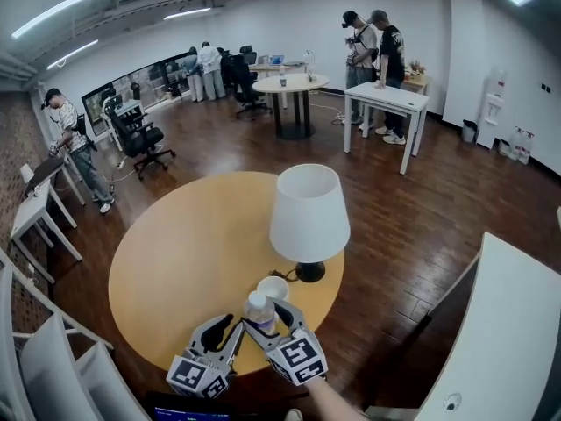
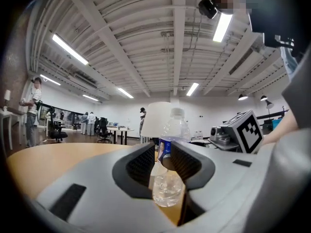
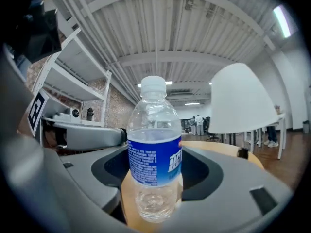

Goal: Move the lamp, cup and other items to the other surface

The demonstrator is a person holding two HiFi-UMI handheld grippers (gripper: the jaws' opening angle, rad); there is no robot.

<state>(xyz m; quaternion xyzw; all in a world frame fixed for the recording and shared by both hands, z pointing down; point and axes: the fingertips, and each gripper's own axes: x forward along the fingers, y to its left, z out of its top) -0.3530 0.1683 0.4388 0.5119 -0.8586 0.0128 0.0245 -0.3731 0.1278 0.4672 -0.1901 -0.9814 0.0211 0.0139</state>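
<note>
A clear water bottle with a blue label and white cap stands at the near edge of the round wooden table. My right gripper is shut on it, and in the right gripper view the bottle fills the gap, with both pads against its label. My left gripper sits just left of the bottle, its jaws a narrow gap apart with nothing between them. In the left gripper view the bottle shows beyond those jaws. The white-shaded lamp and a white cup stand just behind the bottle.
A white table lies to the right across a strip of dark wood floor. White shelving is at the near left. Farther off are office chairs, another round table, a white desk and several people.
</note>
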